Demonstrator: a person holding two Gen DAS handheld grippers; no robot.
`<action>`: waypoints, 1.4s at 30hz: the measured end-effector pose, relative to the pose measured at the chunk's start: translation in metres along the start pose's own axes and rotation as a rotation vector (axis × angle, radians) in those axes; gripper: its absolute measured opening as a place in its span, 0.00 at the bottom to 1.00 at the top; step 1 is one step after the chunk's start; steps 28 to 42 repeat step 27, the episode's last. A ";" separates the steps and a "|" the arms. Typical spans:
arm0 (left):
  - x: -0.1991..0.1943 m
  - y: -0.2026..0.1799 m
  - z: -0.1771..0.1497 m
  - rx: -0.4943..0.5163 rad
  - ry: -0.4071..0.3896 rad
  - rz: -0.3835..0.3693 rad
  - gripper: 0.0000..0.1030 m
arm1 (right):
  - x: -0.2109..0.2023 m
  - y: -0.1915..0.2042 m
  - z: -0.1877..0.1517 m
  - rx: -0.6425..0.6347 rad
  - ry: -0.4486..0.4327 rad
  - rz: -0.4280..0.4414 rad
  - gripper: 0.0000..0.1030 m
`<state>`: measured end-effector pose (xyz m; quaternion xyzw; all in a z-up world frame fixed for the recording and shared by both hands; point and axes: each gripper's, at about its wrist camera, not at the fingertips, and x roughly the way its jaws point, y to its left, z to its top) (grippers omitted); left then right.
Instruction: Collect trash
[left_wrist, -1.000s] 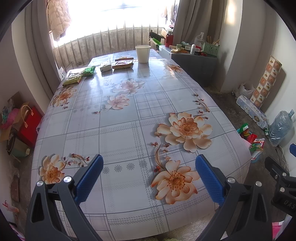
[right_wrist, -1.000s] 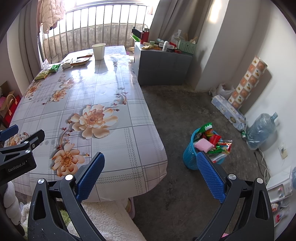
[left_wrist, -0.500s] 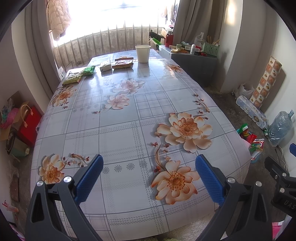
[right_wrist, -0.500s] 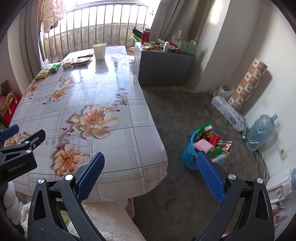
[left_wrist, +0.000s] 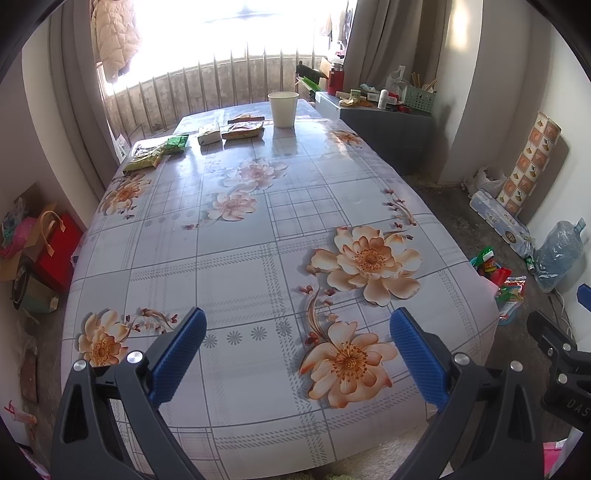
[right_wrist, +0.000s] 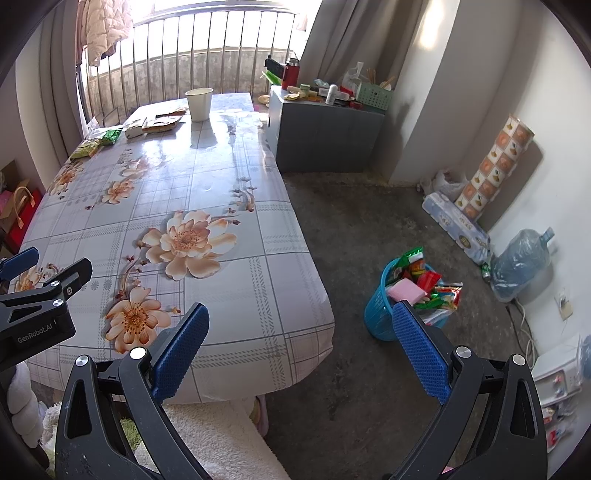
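Observation:
Snack wrappers lie at the far end of the flowered table (left_wrist: 236, 280): green packets (left_wrist: 157, 153), a pale small box (left_wrist: 209, 134) and an orange-brown packet (left_wrist: 243, 129), beside a white paper cup (left_wrist: 283, 109). The same green packets (right_wrist: 98, 142), orange-brown packet (right_wrist: 162, 123) and paper cup (right_wrist: 199, 104) show in the right wrist view. A blue trash basket (right_wrist: 384, 314) stuffed with wrappers stands on the floor right of the table. My left gripper (left_wrist: 297, 350) hovers open over the table's near end. My right gripper (right_wrist: 301, 345) hangs open past the table's near right corner. Both are empty.
A grey cabinet (right_wrist: 325, 136) with clutter on top stands beyond the table's far right corner. Against the right wall lie a roll pack (right_wrist: 456, 225), a water jug (right_wrist: 521, 258) and a patterned roll (right_wrist: 496, 166). Bags (left_wrist: 40, 243) sit on the floor at left. A white fluffy rug (right_wrist: 221, 439) lies below.

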<state>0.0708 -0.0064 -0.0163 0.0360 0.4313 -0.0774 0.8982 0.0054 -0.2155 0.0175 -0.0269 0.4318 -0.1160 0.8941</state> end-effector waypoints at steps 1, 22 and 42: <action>0.000 0.000 0.000 0.000 0.000 0.000 0.95 | 0.000 0.000 0.000 0.001 0.000 0.000 0.93; -0.001 0.002 0.001 -0.004 0.005 -0.004 0.95 | 0.000 0.000 0.000 0.000 0.000 -0.001 0.93; -0.002 0.003 0.000 -0.004 0.010 -0.005 0.95 | -0.001 0.000 0.000 0.001 0.000 0.000 0.93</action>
